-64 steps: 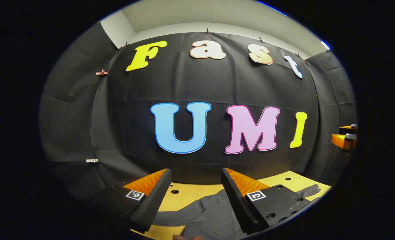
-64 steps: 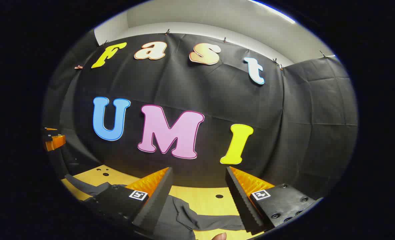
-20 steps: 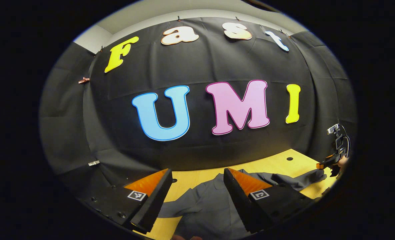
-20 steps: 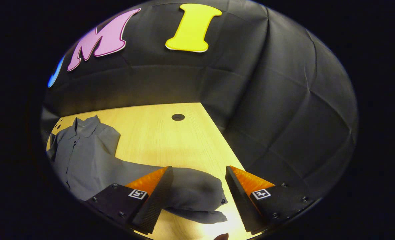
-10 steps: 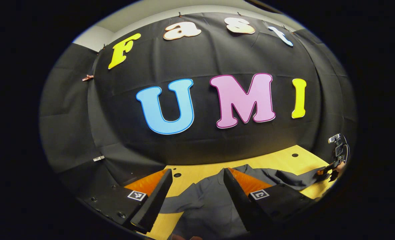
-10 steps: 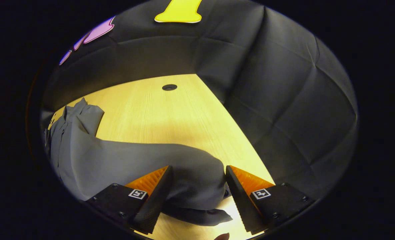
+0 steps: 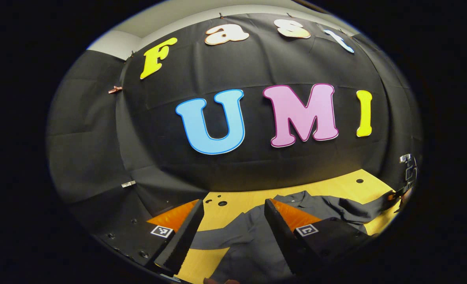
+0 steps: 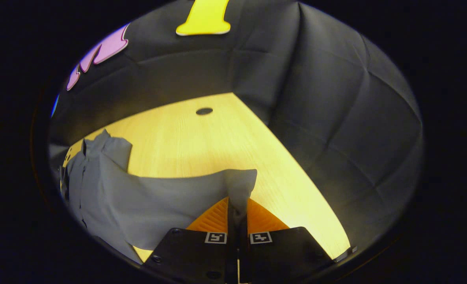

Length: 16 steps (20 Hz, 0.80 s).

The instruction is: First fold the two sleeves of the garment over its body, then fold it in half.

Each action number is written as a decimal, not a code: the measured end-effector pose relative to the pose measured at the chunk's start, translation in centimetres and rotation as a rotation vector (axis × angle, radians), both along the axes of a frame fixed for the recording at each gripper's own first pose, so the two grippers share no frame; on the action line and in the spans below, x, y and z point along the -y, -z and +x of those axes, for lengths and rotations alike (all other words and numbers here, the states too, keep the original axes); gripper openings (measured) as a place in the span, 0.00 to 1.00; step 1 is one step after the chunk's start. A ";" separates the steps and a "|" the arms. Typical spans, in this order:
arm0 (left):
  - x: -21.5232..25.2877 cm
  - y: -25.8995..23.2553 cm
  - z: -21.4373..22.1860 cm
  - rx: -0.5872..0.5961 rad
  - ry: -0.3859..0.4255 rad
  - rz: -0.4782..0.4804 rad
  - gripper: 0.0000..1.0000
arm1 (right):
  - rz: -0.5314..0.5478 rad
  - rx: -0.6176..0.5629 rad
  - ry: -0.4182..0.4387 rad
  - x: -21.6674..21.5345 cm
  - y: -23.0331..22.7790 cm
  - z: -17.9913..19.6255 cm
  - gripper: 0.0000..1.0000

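The grey shirt lies flat on the wooden table, collar toward its far edge; the right gripper pinches the sleeve cuff; the left gripper hovers agape above the shirt's body; best carry the cuff low across, keeping it taut.

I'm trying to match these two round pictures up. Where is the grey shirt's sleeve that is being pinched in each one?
Left gripper view: the sleeve stretches to the far right edge, where the right gripper holds its end.
Right gripper view: it runs from the shirt at the left to bottom centre, its cuff between the shut fingers.
Shared landmark: the round hole in the table.
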State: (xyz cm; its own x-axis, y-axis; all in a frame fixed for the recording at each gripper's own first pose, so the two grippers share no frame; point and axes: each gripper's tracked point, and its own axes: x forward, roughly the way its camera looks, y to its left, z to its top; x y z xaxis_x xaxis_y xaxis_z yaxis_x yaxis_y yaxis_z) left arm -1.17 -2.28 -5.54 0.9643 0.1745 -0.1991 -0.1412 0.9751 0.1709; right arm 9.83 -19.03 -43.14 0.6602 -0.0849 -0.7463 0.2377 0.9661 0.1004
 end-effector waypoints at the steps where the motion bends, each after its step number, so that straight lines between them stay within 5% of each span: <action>1: -0.9 0.2 0.0 0.002 0.003 -0.009 0.97 | -0.005 0.031 0.001 -0.3 -1.6 0.2 0.07; 16: -12.5 4.2 1.4 0.010 0.106 -0.085 0.97 | 0.016 0.382 -0.085 -15.5 -22.6 2.2 0.06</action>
